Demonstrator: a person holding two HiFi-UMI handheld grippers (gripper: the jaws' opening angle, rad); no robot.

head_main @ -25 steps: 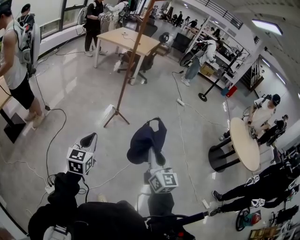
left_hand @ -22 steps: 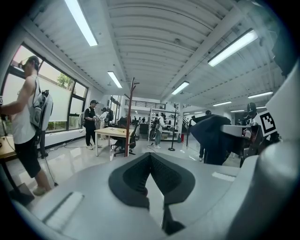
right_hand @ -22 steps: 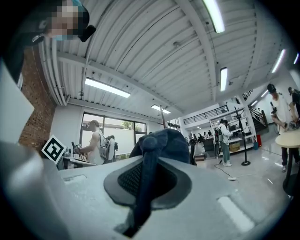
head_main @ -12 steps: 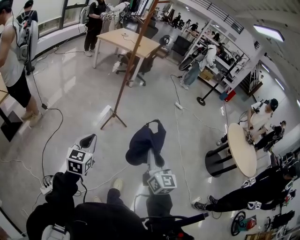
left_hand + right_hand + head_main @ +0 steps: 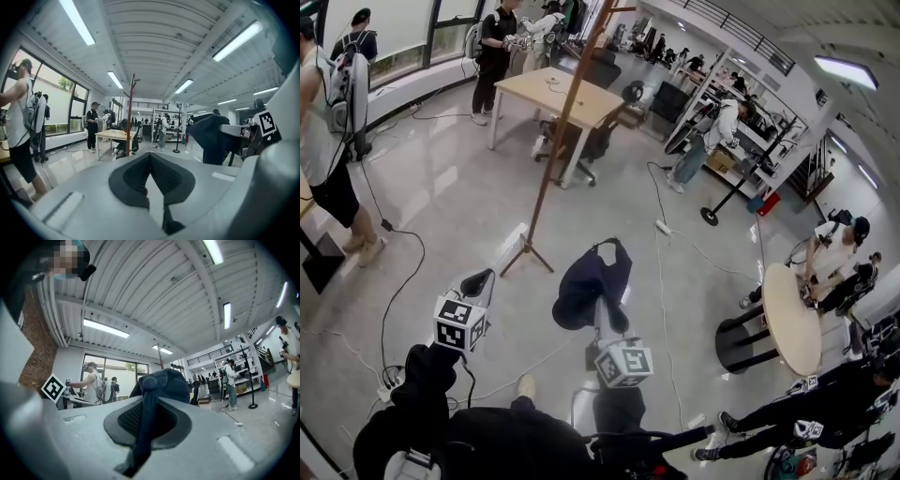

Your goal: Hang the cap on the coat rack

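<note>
Head view: right gripper (image 5: 604, 317) holds dark blue cap (image 5: 586, 281) over floor, well apart from coat rack (image 5: 555, 150). Left gripper (image 5: 478, 281) beside, clear of cap.
Right gripper view only: jaws clamped on band of cap fabric.
Left gripper view only: jaws together, nothing between; rack upright ahead.
</note>
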